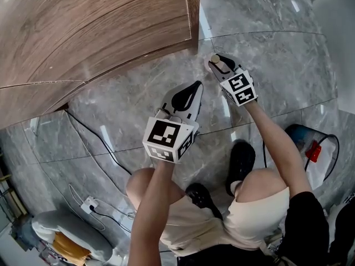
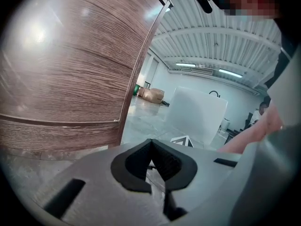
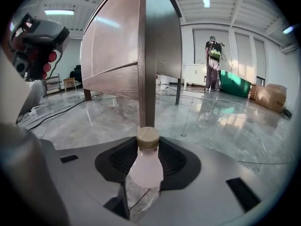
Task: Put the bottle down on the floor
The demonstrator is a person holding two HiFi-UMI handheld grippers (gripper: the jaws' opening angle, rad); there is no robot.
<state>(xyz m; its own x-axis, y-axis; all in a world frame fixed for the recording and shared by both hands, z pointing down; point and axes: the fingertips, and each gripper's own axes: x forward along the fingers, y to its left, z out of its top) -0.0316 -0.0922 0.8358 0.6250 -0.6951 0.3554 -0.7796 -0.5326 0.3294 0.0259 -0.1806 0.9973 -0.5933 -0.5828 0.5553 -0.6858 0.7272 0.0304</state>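
Extending forward, right claw (image 3: pixel 146 160) clamped on bottle (image 3: pixel 146 169), left claw (image 2: pixel 152 165) closed

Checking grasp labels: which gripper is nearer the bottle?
Right. The right gripper is shut on the bottle, with a jaw on each side of it. The left gripper, shut and empty, is apart from the bottle, off to its left.

**Three cameras, one cabinet corner**

Head view: high up, facing steeply down over the knees. The left gripper (image 1: pixel 188 93) is at centre, the right gripper (image 1: pixel 219 64) up and to its right, the wooden cabinet (image 1: pixel 94 26) at upper left.
Left gripper view: low, near the floor (image 2: pixel 141 121); the cabinet fills frame left.
Right gripper view: low, cabinet edge dead centre, bottle (image 3: pixel 146 166) close to the lens.
All three share the cabinet and floor.
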